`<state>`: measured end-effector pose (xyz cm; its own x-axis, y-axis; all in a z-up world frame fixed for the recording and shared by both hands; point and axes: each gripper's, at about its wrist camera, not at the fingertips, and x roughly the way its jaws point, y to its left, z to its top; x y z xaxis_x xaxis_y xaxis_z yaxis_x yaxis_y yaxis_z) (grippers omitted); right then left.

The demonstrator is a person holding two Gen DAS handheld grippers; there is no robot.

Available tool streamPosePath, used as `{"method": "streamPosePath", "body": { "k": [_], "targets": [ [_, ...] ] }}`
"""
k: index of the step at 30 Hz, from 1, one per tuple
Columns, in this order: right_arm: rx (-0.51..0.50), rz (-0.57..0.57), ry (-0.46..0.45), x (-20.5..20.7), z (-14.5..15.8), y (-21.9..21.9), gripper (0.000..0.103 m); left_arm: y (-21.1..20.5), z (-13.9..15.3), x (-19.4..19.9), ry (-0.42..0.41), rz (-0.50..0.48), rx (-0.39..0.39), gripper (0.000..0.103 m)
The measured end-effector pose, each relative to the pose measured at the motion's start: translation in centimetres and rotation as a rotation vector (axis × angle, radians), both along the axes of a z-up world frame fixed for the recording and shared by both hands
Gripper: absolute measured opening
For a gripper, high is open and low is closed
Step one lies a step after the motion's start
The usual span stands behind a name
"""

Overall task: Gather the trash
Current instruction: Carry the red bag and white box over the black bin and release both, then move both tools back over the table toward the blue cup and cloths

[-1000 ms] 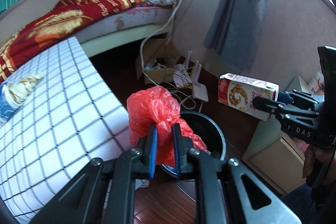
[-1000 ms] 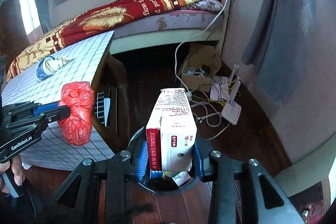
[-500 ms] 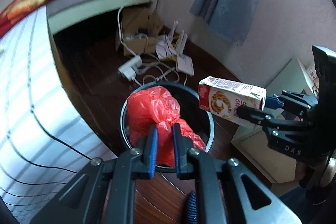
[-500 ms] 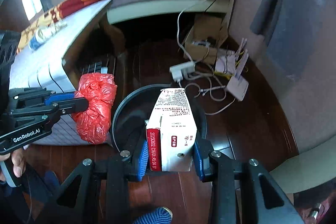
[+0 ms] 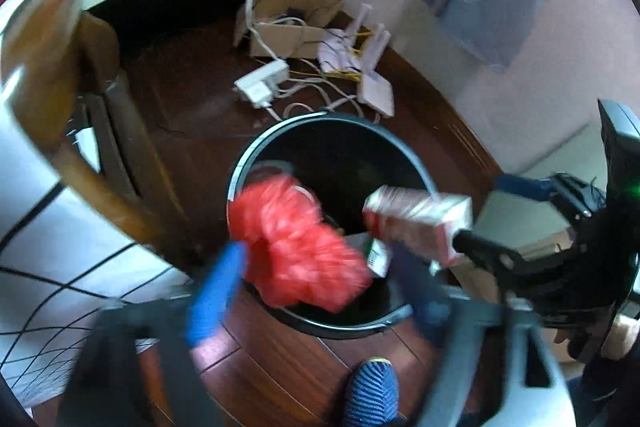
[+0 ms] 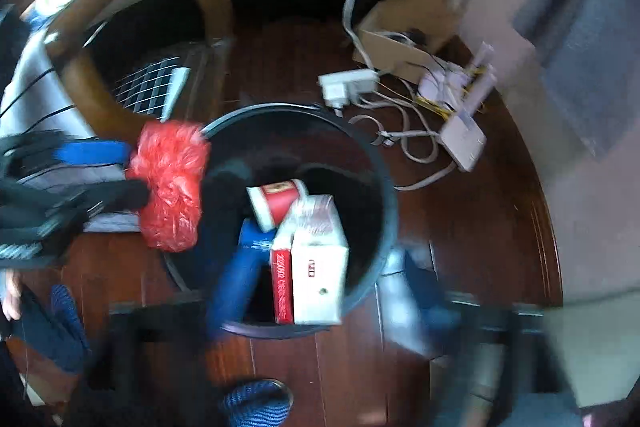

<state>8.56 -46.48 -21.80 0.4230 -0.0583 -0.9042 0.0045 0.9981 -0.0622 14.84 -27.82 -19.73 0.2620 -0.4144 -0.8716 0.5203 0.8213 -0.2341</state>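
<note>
Dropping is the step here, I think: both grippers have their fingers spread wide, and both pieces of trash look let go. The left gripper [image 5: 316,291] is open, and the red bag [image 5: 298,247] sits between its blue fingers, blurry, over the near-left rim of the bin [image 5: 240,163]. The right gripper [image 6: 320,283] is open too, and the milk box [image 6: 316,267] is over the bin mouth, not touching either finger. A red cup [image 6: 276,203] already lies down inside the bin. So most of the job looks done. What may be left is stuff on the checked table [image 5: 48,259], but I cannot see its top from here. The bag is close to the rim on the table side, so it could catch there or slide out. The bin mouth is wide and mostly free. The table leg [image 5: 108,203] stands just beside the bin, and wires [image 6: 404,135] and a white plug box [image 5: 262,85] lie on the floor behind it.
</note>
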Motion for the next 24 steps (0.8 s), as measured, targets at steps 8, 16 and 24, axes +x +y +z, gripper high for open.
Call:
{"method": "streamPosePath", "body": {
  "k": [8,16,24],
  "targets": [
    [-0.015,-0.123,-0.051,-0.9,1.4,-2.7,0.103,0.9,0.0,-1.0,-0.072,0.027,0.052,0.1],
    [-0.009,-0.157,-0.105,-1.5,4.0,-1.8,0.103,2.6,3.0,-2.2,-0.16,0.062,0.053,0.101],
    [-0.009,-0.132,-0.154,-2.1,6.8,0.8,0.103,5.1,6.6,-2.3,-0.214,0.103,0.03,0.101]
  ]
}}
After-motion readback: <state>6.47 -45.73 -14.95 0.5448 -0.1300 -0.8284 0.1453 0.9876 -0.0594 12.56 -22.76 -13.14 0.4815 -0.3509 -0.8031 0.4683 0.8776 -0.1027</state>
